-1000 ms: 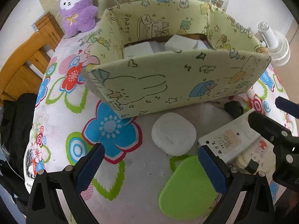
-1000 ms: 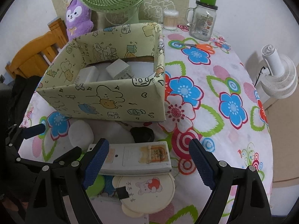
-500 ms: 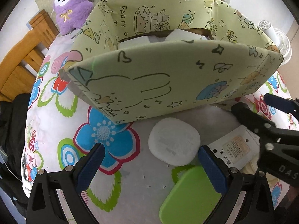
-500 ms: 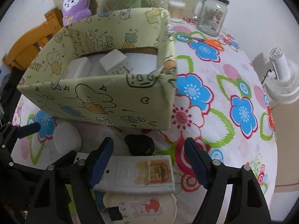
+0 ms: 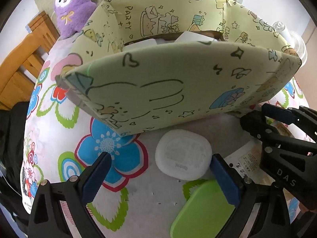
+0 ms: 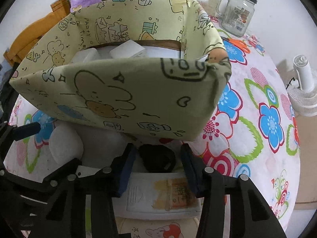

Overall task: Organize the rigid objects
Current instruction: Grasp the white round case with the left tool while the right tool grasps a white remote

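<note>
A yellow cartoon-print box stands on the flowered tablecloth with white items inside. In front of it lies a small black object. My right gripper straddles it with the jaws closing, a blue pad close on each side and a thin gap still showing. Below it lies a white labelled device. My left gripper is open over a white rounded case, beside a green lid. The box fills the upper part of the left wrist view.
A purple plush and a wooden chair are behind the box at left. A glass jar with a green lid, orange scissors and a small white fan are at the right. A round cream item lies nearest.
My right gripper has come down and forward over the black object, and its jaws have narrowed from wide to close around it. The left gripper stays open over the white case.
</note>
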Demonstrator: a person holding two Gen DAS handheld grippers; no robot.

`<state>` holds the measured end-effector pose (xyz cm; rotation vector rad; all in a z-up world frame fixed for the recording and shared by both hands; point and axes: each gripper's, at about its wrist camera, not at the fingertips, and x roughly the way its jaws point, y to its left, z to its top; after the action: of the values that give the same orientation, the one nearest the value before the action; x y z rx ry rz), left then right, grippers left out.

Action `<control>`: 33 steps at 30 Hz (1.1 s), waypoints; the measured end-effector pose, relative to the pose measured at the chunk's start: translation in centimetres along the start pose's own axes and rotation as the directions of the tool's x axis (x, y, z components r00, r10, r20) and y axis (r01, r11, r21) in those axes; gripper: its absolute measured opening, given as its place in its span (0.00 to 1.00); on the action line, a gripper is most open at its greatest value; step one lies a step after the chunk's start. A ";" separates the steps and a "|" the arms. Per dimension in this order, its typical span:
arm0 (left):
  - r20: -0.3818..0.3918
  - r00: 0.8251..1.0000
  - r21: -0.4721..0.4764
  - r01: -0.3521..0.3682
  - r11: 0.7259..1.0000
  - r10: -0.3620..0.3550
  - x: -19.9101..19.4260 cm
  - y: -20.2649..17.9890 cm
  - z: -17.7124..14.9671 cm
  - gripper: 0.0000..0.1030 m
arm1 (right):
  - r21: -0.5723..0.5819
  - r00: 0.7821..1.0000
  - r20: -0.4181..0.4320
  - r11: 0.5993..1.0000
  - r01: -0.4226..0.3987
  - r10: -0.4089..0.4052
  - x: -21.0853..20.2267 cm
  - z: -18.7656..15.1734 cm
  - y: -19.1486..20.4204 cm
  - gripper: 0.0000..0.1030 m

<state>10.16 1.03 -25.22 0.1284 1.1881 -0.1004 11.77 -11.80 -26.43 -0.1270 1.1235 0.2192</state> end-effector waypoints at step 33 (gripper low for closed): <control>0.050 0.993 0.012 0.103 0.995 -0.103 -3.1 -1.4 -2.2 0.55 | -0.009 0.997 0.002 0.997 -0.074 0.074 -3.0 -0.5 6.8 0.19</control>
<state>6.80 0.01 -23.23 0.0722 1.1434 -0.1989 8.48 -5.58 -23.82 -0.0935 1.1257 0.2901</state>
